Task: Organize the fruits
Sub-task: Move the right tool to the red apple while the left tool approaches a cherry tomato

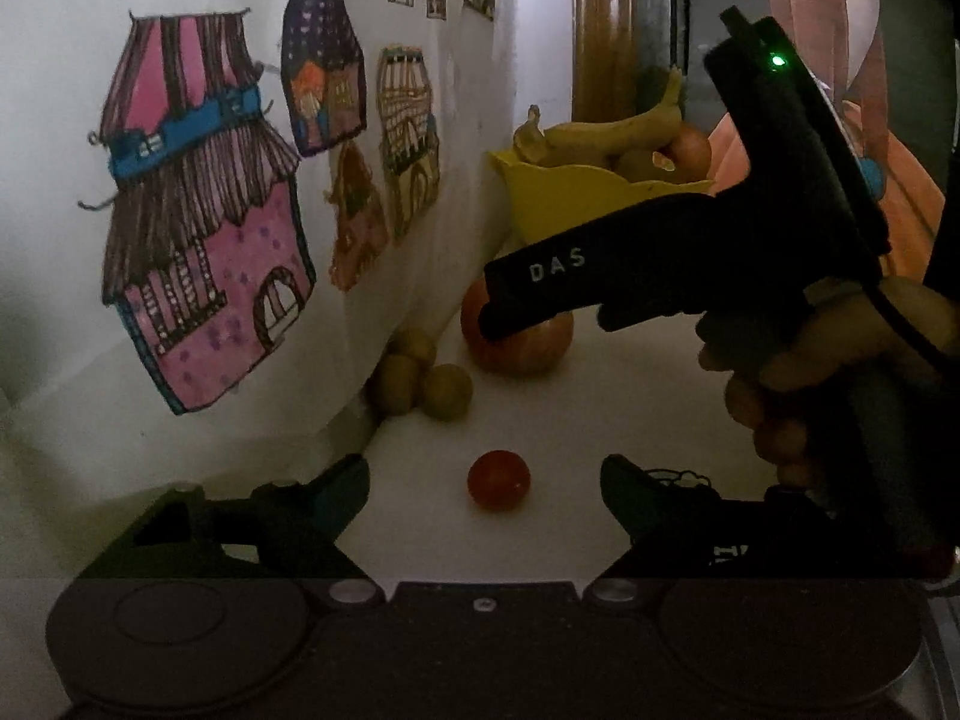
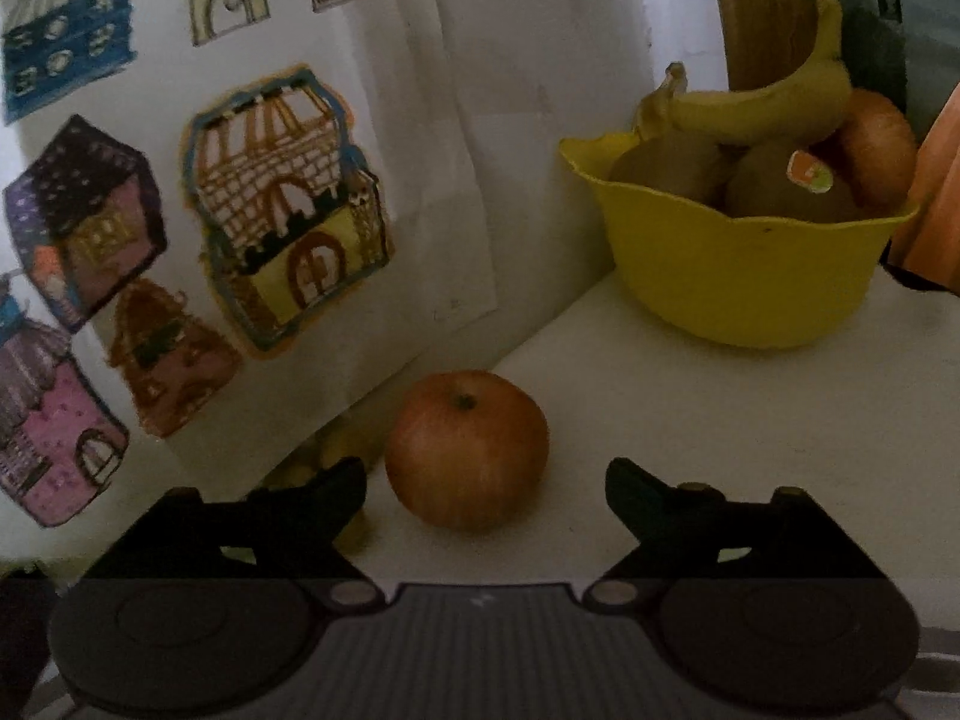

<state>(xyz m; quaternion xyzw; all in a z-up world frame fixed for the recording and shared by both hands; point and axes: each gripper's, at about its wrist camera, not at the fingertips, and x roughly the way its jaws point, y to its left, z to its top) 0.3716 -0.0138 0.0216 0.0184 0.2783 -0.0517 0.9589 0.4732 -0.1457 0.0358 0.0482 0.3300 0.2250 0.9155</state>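
The red-orange apple (image 2: 467, 450) rests on the white surface (image 2: 720, 420) between the right gripper's (image 2: 486, 489) wide, empty jaws; the left gripper's (image 1: 486, 489) wide jaws flank a small tomato (image 1: 499, 480).

bowl (image 2: 738, 276): yellow, matt, soft-looking plastic with a wavy rim
apple (image 2: 467, 450): smooth, faintly streaked skin
tomato (image 1: 499, 480): glossy
drawings (image 2: 288, 204): cut paper, crayon-rough
counter (image 2: 720, 420): smooth, matt white
post (image 2: 762, 6): varnished wood
kiwi (image 2: 786, 192): dull skin, glossy sticker
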